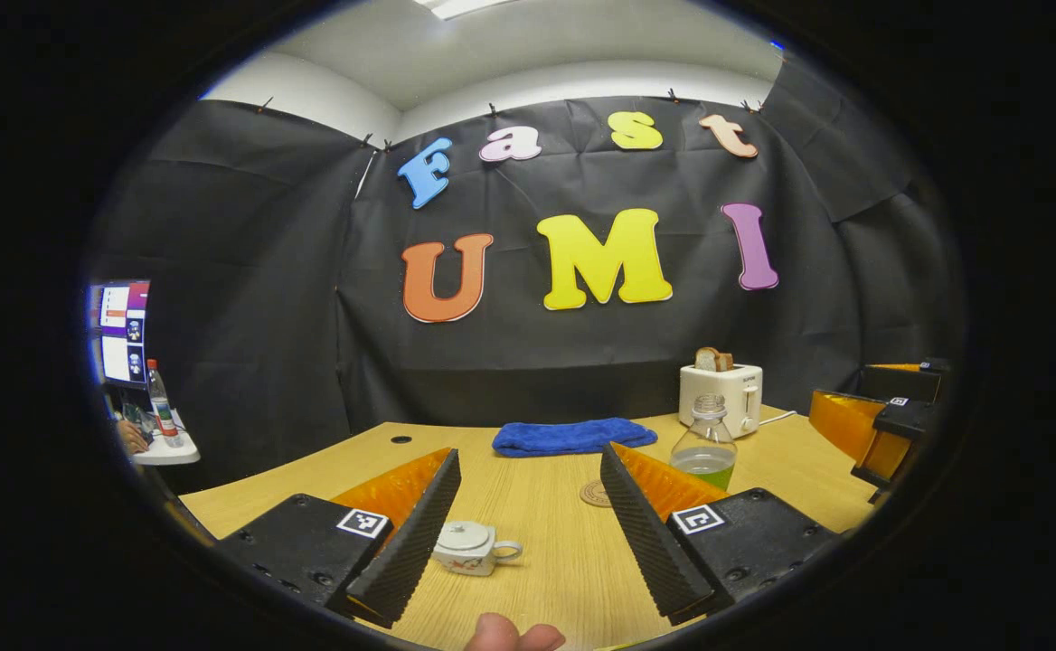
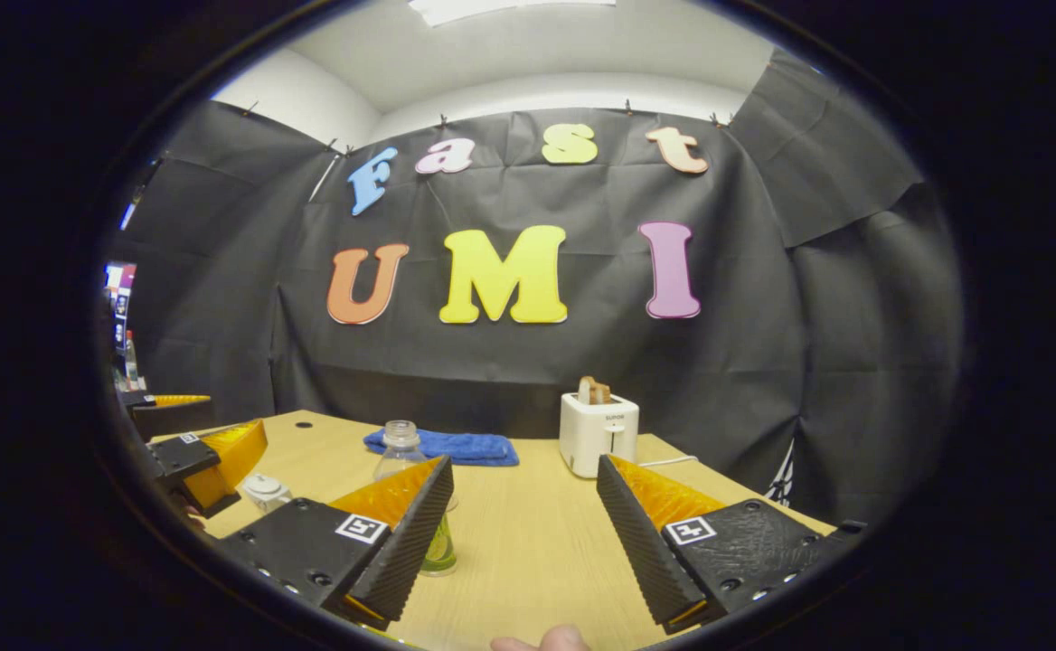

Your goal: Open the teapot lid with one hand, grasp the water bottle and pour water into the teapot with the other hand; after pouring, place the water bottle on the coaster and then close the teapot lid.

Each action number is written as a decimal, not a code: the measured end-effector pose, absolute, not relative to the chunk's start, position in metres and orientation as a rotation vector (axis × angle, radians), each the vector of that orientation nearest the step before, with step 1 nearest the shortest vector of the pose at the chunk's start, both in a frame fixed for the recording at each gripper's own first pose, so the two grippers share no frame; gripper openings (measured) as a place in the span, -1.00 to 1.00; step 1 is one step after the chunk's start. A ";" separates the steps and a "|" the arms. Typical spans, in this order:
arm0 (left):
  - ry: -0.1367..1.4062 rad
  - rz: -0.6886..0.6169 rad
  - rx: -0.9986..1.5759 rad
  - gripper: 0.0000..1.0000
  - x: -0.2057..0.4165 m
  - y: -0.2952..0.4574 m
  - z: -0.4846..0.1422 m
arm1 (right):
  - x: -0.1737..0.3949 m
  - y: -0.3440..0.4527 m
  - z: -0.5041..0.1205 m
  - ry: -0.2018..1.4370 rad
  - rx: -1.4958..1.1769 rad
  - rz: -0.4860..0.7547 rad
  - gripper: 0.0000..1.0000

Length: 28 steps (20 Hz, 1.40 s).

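Note:
A small white teapot with its lid on sits on the wooden table, just ahead of my left gripper, which hangs open above it with nothing between its fingers. A clear water bottle with greenish liquid and no cap stands to the right, behind the right finger. A round coaster lies left of the bottle. In the right gripper view the bottle stands partly hidden behind the left finger of my open right gripper. The teapot and the left gripper show at far left.
A white toaster holding bread stands at the back of the table, with a folded blue towel to its left. A side desk with monitors and another bottle lies far left. A fingertip shows at the bottom edge.

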<state>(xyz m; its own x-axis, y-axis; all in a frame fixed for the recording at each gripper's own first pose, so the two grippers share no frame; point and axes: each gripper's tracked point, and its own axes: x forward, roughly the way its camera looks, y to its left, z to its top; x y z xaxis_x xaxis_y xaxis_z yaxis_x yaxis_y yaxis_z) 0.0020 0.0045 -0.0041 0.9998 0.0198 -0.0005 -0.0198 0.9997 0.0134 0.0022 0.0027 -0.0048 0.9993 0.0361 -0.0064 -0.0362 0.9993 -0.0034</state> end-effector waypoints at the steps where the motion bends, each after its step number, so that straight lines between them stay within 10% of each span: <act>1: 0.009 0.024 0.018 0.95 0.001 0.009 -0.008 | 0.003 0.002 -0.008 0.011 -0.003 0.039 0.91; 21: 0.225 0.053 -0.002 0.94 0.035 0.054 -0.094 | 0.019 -0.011 -0.050 0.107 -0.016 0.043 0.94; 28: 0.283 0.060 -0.037 0.41 0.059 0.064 -0.113 | 0.029 -0.020 -0.055 0.126 -0.012 0.016 0.91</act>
<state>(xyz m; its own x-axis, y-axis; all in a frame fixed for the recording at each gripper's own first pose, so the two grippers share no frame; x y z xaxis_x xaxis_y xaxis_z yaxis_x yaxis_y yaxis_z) 0.0590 0.0641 -0.1128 0.9584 0.0536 -0.2802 -0.0641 0.9975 -0.0283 0.0289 -0.0204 -0.0549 0.9920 0.0151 -0.1253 -0.0166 0.9998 -0.0109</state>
